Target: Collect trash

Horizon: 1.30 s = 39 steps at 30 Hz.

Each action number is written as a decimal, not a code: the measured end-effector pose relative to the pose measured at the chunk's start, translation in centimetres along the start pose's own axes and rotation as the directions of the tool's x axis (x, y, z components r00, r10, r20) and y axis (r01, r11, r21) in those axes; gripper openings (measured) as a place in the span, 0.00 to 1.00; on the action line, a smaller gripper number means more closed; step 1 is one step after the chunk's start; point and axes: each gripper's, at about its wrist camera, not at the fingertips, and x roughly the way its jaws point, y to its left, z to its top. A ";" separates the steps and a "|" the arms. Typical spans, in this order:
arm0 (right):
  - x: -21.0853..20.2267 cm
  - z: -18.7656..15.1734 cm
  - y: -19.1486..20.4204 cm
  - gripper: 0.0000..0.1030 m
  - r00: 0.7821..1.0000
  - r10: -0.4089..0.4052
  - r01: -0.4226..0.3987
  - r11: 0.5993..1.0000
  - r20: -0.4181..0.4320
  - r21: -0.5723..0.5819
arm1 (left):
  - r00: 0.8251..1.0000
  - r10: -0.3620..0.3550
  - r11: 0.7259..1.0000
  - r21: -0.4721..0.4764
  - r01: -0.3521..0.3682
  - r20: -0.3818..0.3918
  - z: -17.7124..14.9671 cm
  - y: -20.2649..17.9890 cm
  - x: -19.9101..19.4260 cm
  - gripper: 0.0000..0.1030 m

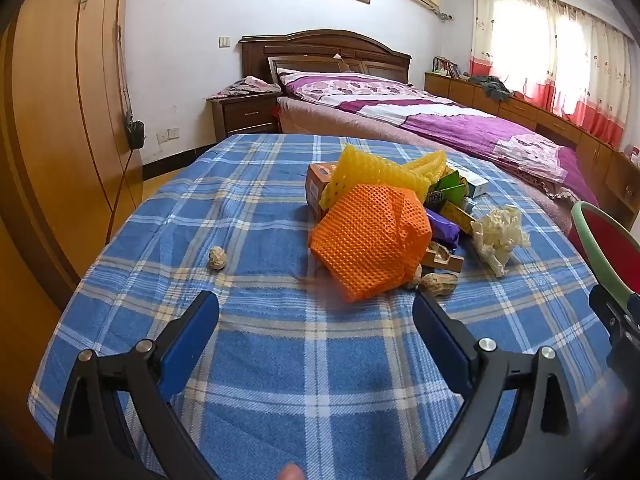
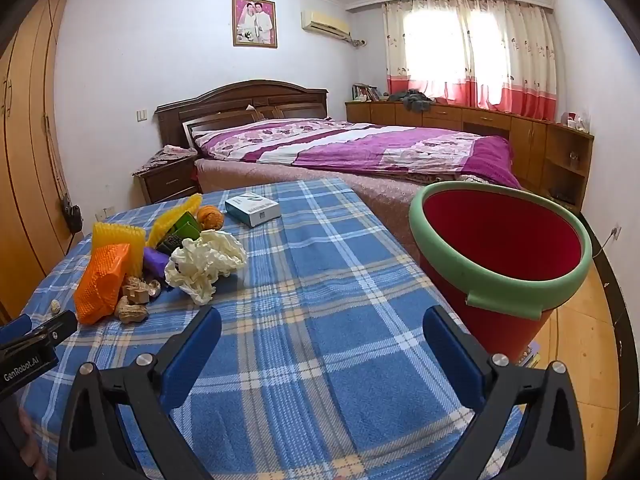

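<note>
A heap of trash lies on the blue plaid cloth [image 1: 280,360]: an orange foam net [image 1: 368,240], yellow foam nets [image 1: 372,172], a crumpled white tissue [image 1: 498,236], peanut shells [image 1: 438,282] and small boxes. One loose peanut shell [image 1: 217,258] lies apart to the left. My left gripper [image 1: 316,320] stands open just short of the orange net, holding nothing. My right gripper [image 2: 322,330] is open over bare cloth [image 2: 320,280], with the tissue [image 2: 204,262] ahead on its left and the red bin with a green rim [image 2: 500,240] on its right. The orange net [image 2: 102,284] lies at far left.
A white-and-blue box [image 2: 252,208] and an orange ball [image 2: 211,217] lie at the far side of the heap. Behind the table stands a bed with a purple cover [image 2: 360,148]. Wardrobes [image 1: 52,120] line the left wall; low cabinets [image 2: 500,128] run under the window.
</note>
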 end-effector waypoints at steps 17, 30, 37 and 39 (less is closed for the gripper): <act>0.1 0.0 -0.1 1.00 1.000 -0.001 0.001 1.000 0.000 -0.003 | 1.000 -0.002 1.000 -0.002 0.002 -0.003 0.0 -0.1 0.2 0.94; 0.2 0.0 -0.1 1.00 1.000 -0.002 0.002 1.000 0.000 -0.003 | 1.000 -0.003 1.000 -0.003 0.003 -0.004 0.0 -0.1 0.2 0.94; 0.2 0.0 -0.1 1.00 1.000 -0.002 0.002 1.000 0.000 -0.003 | 1.000 -0.003 1.000 -0.004 0.003 -0.004 0.0 0.0 0.2 0.94; 0.2 0.0 -0.1 1.00 1.000 -0.002 0.002 1.000 0.000 -0.003 | 1.000 -0.003 1.000 -0.004 0.003 -0.004 0.0 -0.1 0.2 0.94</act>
